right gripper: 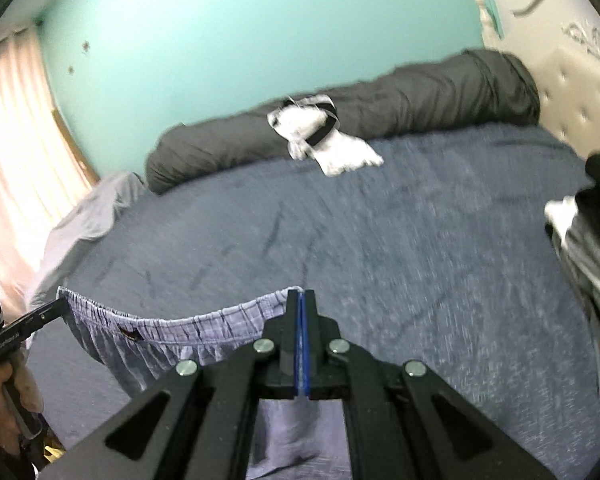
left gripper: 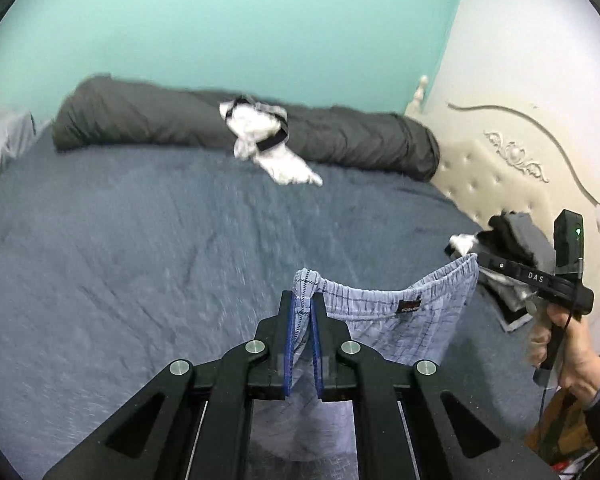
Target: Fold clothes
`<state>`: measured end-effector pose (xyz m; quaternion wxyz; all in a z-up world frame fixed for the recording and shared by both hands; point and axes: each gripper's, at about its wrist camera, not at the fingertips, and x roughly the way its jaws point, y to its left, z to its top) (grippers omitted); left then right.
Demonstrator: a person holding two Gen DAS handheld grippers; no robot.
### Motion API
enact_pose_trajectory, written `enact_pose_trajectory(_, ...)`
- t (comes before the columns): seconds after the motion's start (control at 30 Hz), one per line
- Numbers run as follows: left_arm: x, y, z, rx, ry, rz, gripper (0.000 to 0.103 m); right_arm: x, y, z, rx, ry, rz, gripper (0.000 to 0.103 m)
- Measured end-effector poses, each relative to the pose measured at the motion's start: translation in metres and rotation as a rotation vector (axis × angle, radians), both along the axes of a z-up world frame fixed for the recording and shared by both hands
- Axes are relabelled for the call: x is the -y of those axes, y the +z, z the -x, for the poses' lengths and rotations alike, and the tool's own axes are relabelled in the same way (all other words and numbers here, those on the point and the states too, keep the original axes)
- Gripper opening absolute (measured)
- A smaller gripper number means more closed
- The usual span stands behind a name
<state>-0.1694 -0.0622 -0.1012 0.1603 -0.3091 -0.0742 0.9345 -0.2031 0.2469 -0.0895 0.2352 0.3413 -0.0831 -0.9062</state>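
**Shorts held up by the waistband over the bed**

A wide bed (left gripper: pixel 140 240) with a blue-grey cover fills both views, set against a turquoise wall (left gripper: pixel 240 20); a rolled dark duvet (left gripper: pixel 140 120) lies along the far edge, with a crumpled white garment (left gripper: pixel 268 140) resting against it, and a cream tufted headboard (left gripper: pixel 500 176) stands to the right; a small heap of dark and white clothes (left gripper: pixel 504 240) sits near that headboard.

The light blue checked shorts (left gripper: pixel 380 320) hang in the air above the near part of the cover, strung between the two tools; the left gripper (left gripper: pixel 303 312) has its jaws clamped on one corner of the elastic waistband, and the right gripper (right gripper: pixel 301 308) has its jaws pressed together on the opposite corner, held by the person's right hand (left gripper: pixel 560 344).

The waistband runs roughly level from gripper to gripper, sagging a little in the middle; that is the long axis now, with the waist up and the legs hanging down out of view below the tools.

The risks, as I judge them: each grip bites only a thin edge of elastic, so a quick shake or uneven pull could slip a corner free; if the hands drift together the sag deepens and the shorts may land creased rather than flat.
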Motion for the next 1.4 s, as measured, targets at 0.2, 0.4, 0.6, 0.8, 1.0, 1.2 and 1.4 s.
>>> enact_pose_trajectory(0.2, -0.002, 0.058, -0.033, -0.077, 0.014, 0.017, 0.008, -0.007, 0.062, -0.030, -0.093, 0.017, 0.031, 0.000)
enact_pose_trajectory(0.4, -0.007, 0.095, -0.061, -0.120, 0.022, 0.047, 0.008, -0.013, 0.112, -0.056, -0.161, 0.032, 0.048, 0.000)
enact_pose_trajectory(0.6, -0.006, 0.104, -0.066, -0.102, 0.020, 0.055, 0.008, -0.016, 0.131, -0.063, -0.169, 0.038, 0.042, 0.000)
enact_pose_trajectory(0.8, -0.006, 0.067, -0.036, 0.005, 0.006, 0.068, 0.008, -0.007, 0.102, -0.037, -0.066, 0.045, -0.016, 0.000)
enact_pose_trajectory(1.0, -0.002, -0.029, 0.032, 0.177, 0.010, 0.073, 0.008, 0.014, 0.022, 0.008, 0.079, 0.045, -0.099, 0.000)
enact_pose_trajectory(1.2, -0.002, -0.104, 0.082, 0.280, 0.014, 0.072, 0.008, 0.030, -0.064, 0.058, 0.181, 0.025, -0.174, 0.000)
enact_pose_trajectory(1.4, 0.001, -0.154, 0.127, 0.349, 0.026, 0.057, 0.008, 0.035, -0.117, 0.101, 0.231, -0.007, -0.210, 0.000)
